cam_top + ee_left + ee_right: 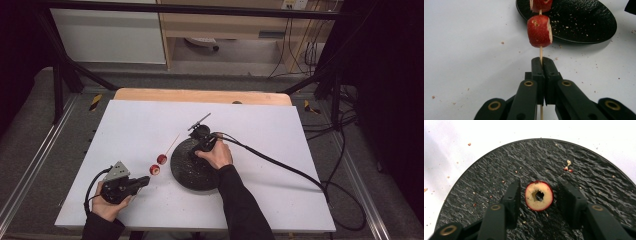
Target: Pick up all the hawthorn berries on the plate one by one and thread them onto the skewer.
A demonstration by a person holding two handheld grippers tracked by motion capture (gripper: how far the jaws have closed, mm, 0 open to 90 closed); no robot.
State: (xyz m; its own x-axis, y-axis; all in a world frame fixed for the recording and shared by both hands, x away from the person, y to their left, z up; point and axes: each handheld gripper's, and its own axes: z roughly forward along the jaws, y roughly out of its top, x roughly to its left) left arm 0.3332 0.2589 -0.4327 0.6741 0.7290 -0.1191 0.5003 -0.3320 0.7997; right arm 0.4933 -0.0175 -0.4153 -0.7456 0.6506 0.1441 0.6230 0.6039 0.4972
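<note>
Right gripper (pixel 539 195) jaws apart, straddling cored fruit slice (pixel 539 195) on black plate (pixel 486 170), pads not touching it. Left gripper (pixel 541 65) clamped on skewer (pixel 540 52), two red fruit pieces (pixel 539 31) threaded, just left of plate.

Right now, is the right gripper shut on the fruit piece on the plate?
Not yet. The right gripper straddles the cored fruit piece on the black plate, with gaps visible between both pads and the fruit.

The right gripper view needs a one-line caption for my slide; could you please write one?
Right gripper straddles a cored red fruit slice on the black plate, jaws not yet touching it.
</note>
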